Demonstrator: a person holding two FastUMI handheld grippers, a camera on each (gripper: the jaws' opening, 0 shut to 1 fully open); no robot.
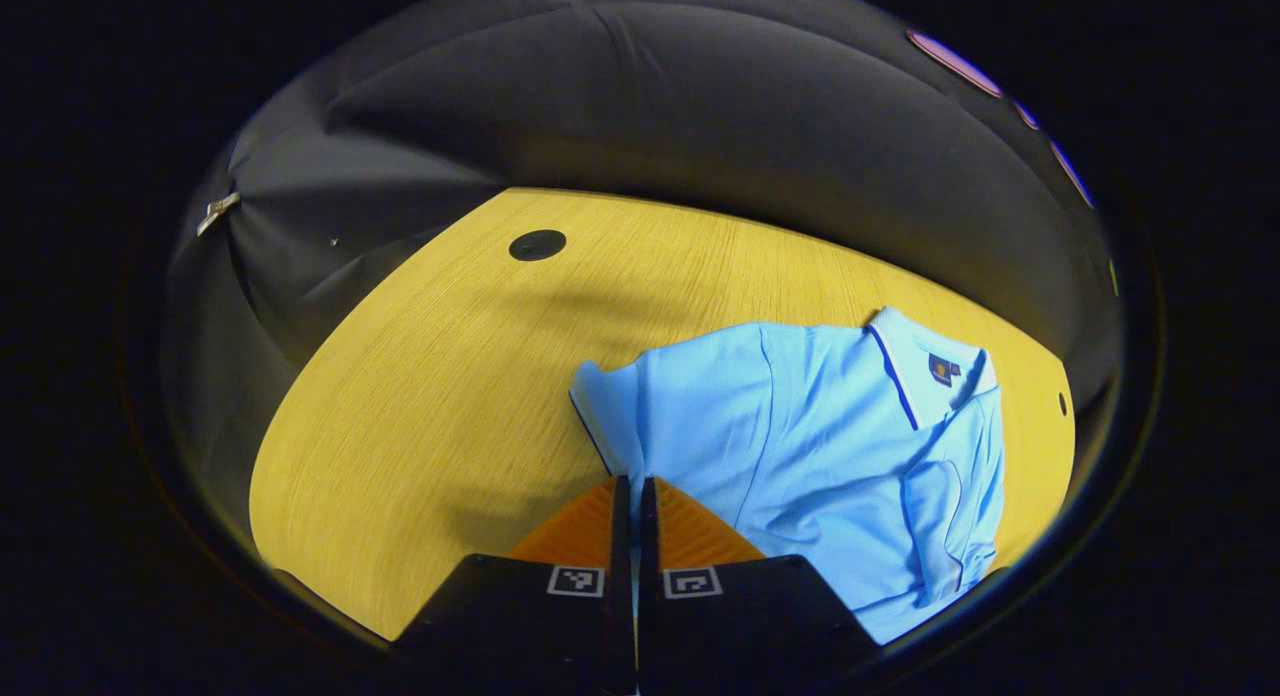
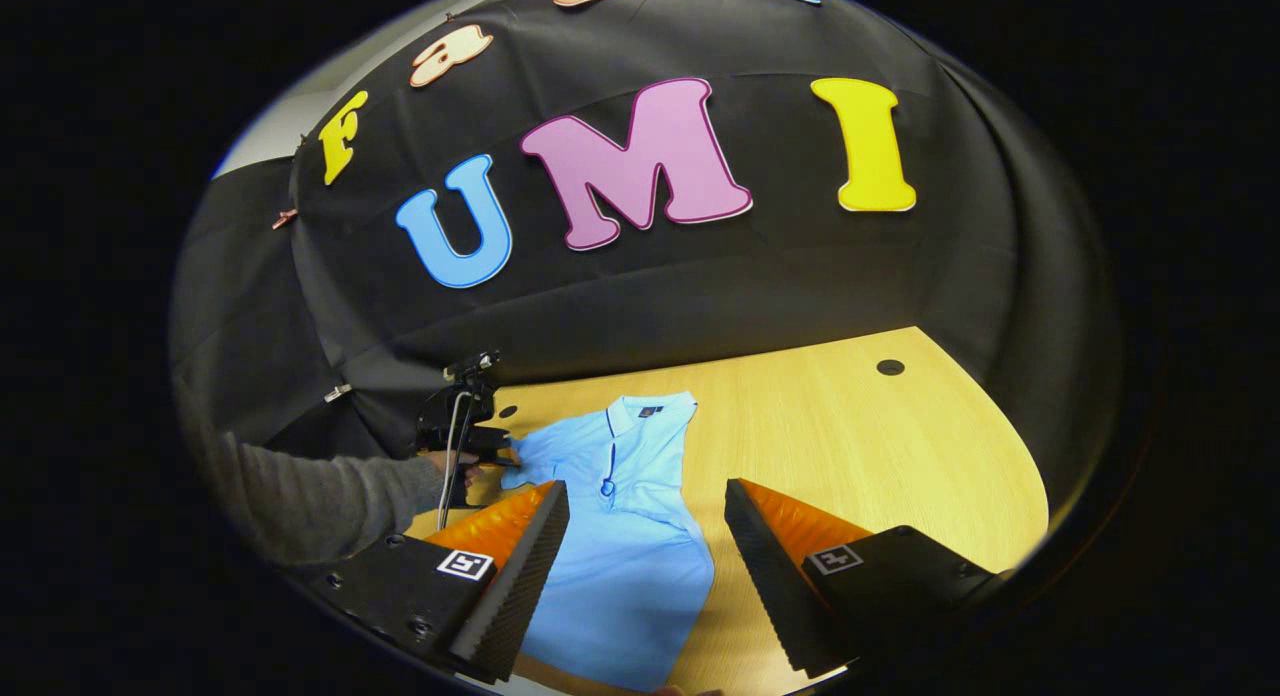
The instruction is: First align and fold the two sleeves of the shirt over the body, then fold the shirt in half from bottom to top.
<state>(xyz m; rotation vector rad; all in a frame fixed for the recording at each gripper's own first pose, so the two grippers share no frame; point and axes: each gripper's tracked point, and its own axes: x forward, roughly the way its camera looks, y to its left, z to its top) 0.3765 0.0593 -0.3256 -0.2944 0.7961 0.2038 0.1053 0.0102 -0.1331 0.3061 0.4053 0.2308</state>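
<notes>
My left tool (image 1: 634,496) has its two fingers pressed together, with only a thin dark slit between them. Their tips sit right at the lower corner of the shirt's (image 1: 800,446) sleeve (image 1: 625,406), where the dark-trimmed cuff edge meets the counter (image 1: 440,376). From the left gripper view I cannot tell for sure whether cloth is pinched between the fingers, since the tips cover the spot. In the right gripper view I see that same tool (image 2: 497,454) farther off, held by my hand (image 2: 450,466) in a grey sleeve (image 2: 320,496), with its tip touching the edge of the shirt's sleeve.

My right tool (image 2: 647,501) hangs above the counter (image 2: 880,446) with its fingers wide apart and nothing between them. The shirt's (image 2: 620,536) body shows through the gap, lower down and not touched by either finger.

The light blue polo shirt lies flat on the yellow wooden counter, front side up, with its collar (image 2: 650,411) toward the black cloth wall (image 2: 700,306) and its hem toward me. The placket (image 2: 608,466) has dark trim. In the left gripper view the far sleeve (image 1: 945,516) looks already laid over the body, with rumpled folds there, while the near sleeve spreads out onto the counter. A round black grommet (image 1: 537,244) sits in the counter well apart from the shirt, toward the wall.
</notes>
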